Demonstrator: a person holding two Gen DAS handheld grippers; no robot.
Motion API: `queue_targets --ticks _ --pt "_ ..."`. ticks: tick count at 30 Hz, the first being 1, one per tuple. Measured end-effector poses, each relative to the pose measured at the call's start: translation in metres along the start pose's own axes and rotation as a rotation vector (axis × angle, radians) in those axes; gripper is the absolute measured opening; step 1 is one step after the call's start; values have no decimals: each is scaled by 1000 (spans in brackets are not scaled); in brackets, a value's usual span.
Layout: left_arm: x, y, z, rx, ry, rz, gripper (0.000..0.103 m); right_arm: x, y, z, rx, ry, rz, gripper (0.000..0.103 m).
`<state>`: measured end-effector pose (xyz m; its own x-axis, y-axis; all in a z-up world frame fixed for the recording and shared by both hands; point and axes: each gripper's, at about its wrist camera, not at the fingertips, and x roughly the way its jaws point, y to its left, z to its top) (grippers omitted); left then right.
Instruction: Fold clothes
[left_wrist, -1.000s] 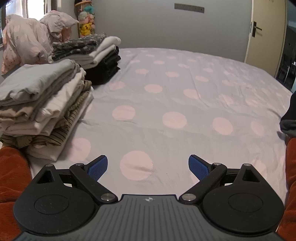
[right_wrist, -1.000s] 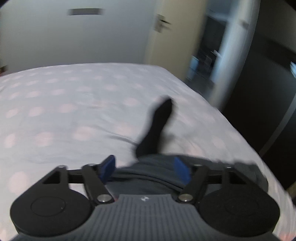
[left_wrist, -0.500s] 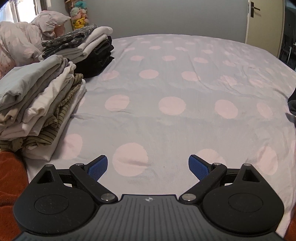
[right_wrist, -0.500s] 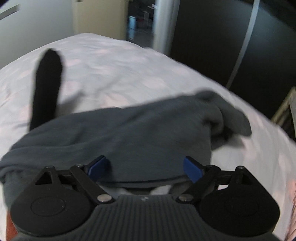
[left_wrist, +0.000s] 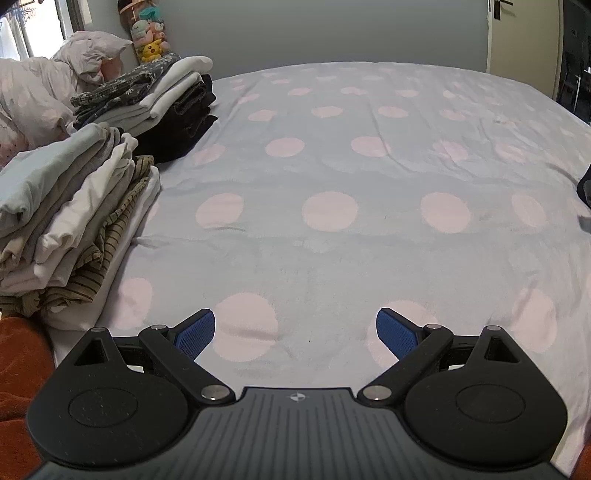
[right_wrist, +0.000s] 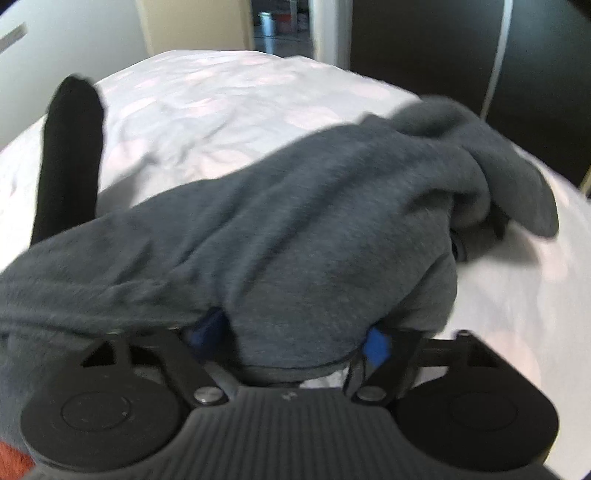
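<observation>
- Clothes first: a dark grey garment (right_wrist: 295, 206) lies heaped on the bedsheet (right_wrist: 221, 110) straight ahead of my right gripper (right_wrist: 291, 336), and its near edge drapes over and between the two blue pads (right_wrist: 376, 345).
- My right jaws stand apart with grey cloth filling the gap; the pads are half buried and the view is blurred, so I cannot tell whether they have begun to pinch the fabric.
- Ahead and left of those jaws a long black piece (right_wrist: 70, 147) lies on the sheet, its near end meeting or slipping under the grey garment; I cannot say whether it is a separate item.
- Ahead and right of the right jaws the grey cloth bunches into a rumpled lobe near the edge of the bed.
- My left gripper (left_wrist: 295, 330) has its jaws spread wide and holds nothing; its blue pads (left_wrist: 195, 330) hover just above the spotted sheet (left_wrist: 332, 166), which lies bare between and ahead of them.
- Left of the left jaws sits a stack of folded light clothes (left_wrist: 70, 221), striped pieces near the bottom.
- Further ahead on that side stands a second folded stack (left_wrist: 162, 107), pale on top, dark below.
- At the far right of my left view a dark scrap of cloth (left_wrist: 584, 188) just shows at the frame edge.
- Orange fabric (left_wrist: 22, 365) shows beside the left gripper's body, at the near left.
</observation>
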<state>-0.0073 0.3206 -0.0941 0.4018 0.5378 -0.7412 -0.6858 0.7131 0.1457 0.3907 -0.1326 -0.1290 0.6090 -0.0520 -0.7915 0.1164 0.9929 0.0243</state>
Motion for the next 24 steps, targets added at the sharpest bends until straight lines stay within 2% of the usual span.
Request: queue_targets --ticks 1,3,5,8,12,18,24 --pt "-1 0 1 -1 -3 0 103 -3 5 1 -25 -9 -10 58" --pt "-4 -1 2 -3 -9 0 103 -11 14 4 -74 -35 -29 34" --pt "-10 1 2 -3 -26 -1 103 -22 19 10 -112 -72 -42 25" --pt "-24 9 5 -24 -59 2 103 -51 27 23 -134 -156 -49 20" --pt "-43 19 9 -51 -102 6 103 -103 36 48 -85 -258 18 19" --pt "-71 35 15 -93 -167 13 103 -212 80 67 -132 -426 226 18" --pt "-100 53 19 -123 -237 38 103 -343 152 53 -318 -581 535 18"
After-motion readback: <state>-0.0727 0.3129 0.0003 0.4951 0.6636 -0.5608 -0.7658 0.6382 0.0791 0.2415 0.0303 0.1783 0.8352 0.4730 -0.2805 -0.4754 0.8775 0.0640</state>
